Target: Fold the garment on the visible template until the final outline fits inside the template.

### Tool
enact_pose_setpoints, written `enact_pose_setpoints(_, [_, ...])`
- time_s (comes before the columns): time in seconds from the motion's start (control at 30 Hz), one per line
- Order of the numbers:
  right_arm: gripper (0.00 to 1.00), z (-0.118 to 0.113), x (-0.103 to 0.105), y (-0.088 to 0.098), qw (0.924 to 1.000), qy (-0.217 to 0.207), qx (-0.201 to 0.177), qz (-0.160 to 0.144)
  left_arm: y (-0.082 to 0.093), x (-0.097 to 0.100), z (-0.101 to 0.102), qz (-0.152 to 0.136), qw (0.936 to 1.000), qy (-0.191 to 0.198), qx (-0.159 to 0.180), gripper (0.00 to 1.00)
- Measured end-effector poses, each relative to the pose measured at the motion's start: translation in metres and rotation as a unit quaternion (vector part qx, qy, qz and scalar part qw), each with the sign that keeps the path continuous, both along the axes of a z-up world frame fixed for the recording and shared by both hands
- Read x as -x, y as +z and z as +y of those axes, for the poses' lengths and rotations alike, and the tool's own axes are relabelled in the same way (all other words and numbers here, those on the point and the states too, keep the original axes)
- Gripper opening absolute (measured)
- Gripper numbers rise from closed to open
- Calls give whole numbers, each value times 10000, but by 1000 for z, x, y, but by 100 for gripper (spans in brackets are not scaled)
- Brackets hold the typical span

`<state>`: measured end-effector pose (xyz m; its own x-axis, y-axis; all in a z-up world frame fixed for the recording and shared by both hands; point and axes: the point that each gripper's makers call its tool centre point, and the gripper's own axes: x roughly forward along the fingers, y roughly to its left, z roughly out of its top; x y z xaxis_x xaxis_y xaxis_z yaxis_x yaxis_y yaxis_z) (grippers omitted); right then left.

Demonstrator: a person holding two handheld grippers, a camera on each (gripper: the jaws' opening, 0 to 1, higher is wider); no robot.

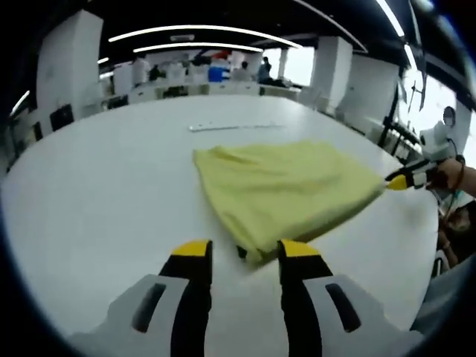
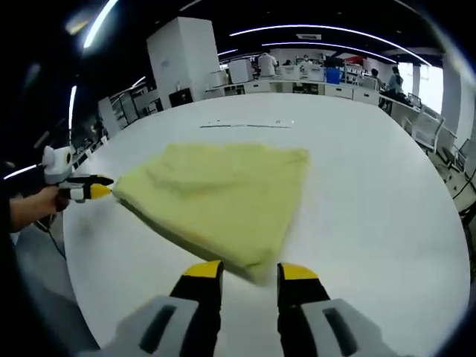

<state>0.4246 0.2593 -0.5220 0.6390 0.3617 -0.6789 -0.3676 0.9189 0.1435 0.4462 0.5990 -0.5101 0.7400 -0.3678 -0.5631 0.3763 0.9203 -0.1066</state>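
Observation:
A yellow garment (image 1: 286,190) lies folded flat on the white table (image 1: 97,193). In the left gripper view, my left gripper (image 1: 245,249) stands open, with the garment's near corner lying between its yellow-tipped jaws. My right gripper (image 1: 398,182), held by a hand, touches the garment's right corner. In the right gripper view, the garment (image 2: 219,197) spreads ahead. My right gripper (image 2: 251,271) is open around its near corner. The left gripper (image 2: 100,190) meets the garment's left corner.
A thin pale strip (image 1: 234,126) lies on the table beyond the garment, also seen as the strip (image 2: 245,124). The table's curved edge (image 2: 74,245) runs close at the left. Desks, white pillars and people stand far behind.

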Motion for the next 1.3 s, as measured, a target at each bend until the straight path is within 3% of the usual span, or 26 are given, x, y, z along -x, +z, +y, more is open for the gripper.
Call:
enact_pose_setpoints(0.47, [9,-6,-2,-10,9996,-256,-95,-71,-8,5,-7,145,9991,335,196,4])
enact_pose_setpoints(0.6, [2,-2,0,-7,9996,-171,-163,-124,-8,8,-3,136,9993,323,91,2])
enact_pose_setpoints(1.0, [0,-6,0,-2,9997,-49,30,-228,-7,11,8,135,9996,240,-64,0])
enact_pose_setpoints(1.2, [0,-10,-1,-1,9996,-11,133,-249,-8,12,15,121,9996,-11,-248,0])
enact_pose_setpoints(1.3, [0,-10,-1,0,9995,39,183,-241,-6,11,14,47,9982,-374,-471,0])
